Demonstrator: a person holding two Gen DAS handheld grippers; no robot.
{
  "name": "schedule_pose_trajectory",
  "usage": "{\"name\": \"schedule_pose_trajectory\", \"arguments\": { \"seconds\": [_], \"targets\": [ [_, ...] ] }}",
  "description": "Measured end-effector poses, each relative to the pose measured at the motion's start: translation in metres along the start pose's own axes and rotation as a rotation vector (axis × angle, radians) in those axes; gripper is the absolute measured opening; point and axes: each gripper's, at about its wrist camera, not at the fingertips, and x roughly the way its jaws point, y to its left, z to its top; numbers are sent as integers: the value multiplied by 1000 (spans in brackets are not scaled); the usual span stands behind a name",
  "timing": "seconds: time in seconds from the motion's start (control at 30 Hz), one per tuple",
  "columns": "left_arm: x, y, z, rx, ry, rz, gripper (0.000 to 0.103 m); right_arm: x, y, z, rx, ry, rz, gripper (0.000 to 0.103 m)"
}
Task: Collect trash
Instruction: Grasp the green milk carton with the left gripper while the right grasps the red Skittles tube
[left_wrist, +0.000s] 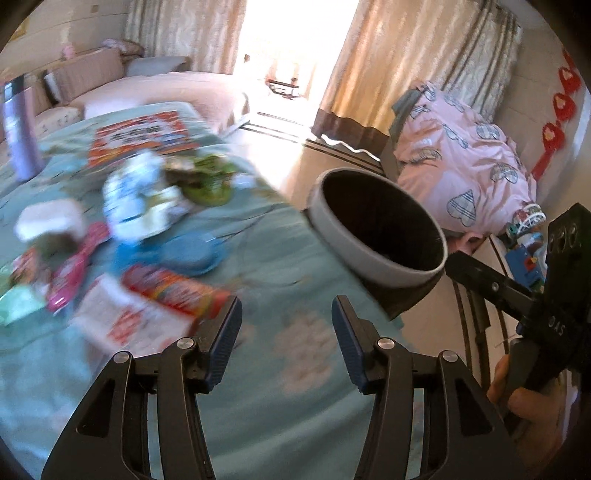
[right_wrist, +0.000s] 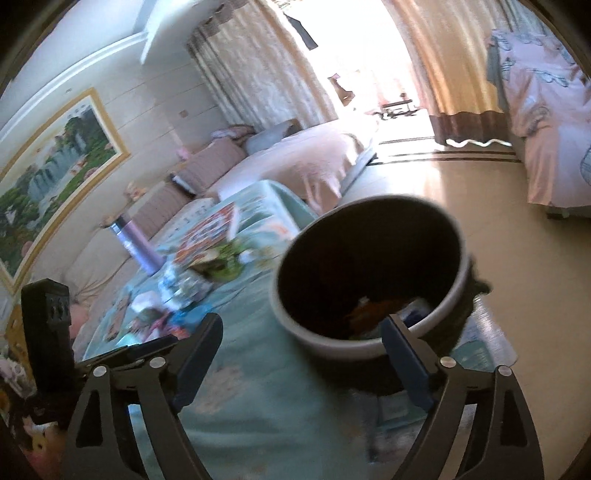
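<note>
A grey trash bin (left_wrist: 343, 243) with a dark liner stands at the right edge of the teal-covered table (left_wrist: 266, 398); it also shows in the right wrist view (right_wrist: 332, 343) with some wrappers inside. Trash lies on the table's left: a red and white packet (left_wrist: 147, 314), a white and blue wrapper (left_wrist: 136, 199), a green wrapper (left_wrist: 207, 181), a pink item (left_wrist: 74, 273). My left gripper (left_wrist: 286, 325) is open and empty above the table, right of the red packet. My right gripper (right_wrist: 303, 354) is open and empty, its right finger (right_wrist: 406, 362) just in front of the bin's rim.
A purple bottle (left_wrist: 20, 136) stands at the table's far left. A colourful book (left_wrist: 144, 136) lies at the back. A sofa (left_wrist: 147, 88) is beyond the table. A chair draped in pink bedding (left_wrist: 465, 166) and toys (left_wrist: 524, 243) are to the right.
</note>
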Motion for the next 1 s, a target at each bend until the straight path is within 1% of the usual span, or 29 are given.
{"name": "schedule_pose_trajectory", "arguments": {
  "seconds": [0.13,0.23,0.37,0.5,0.6,0.73,1.0],
  "targets": [
    [-21,31,-17,-46,-9,36,53,10,29,-16,-27,37,55,95],
    [-34,53,-28,-77,-17,73,55,18,55,-28,-76,64,81,97],
    [-49,81,-41,-117,-23,119,56,29,85,-41,-148,92,135,97],
    [-62,111,-50,-161,-34,165,58,38,110,-48,-227,100,154,97],
    [-71,132,-54,-193,-44,203,61,44,120,-52,-258,114,170,97],
    [-75,152,-55,-223,-45,235,64,54,131,-55,-297,133,169,97],
    [-71,175,-49,-247,-39,265,69,70,135,-57,-343,161,132,96]
  ]
}}
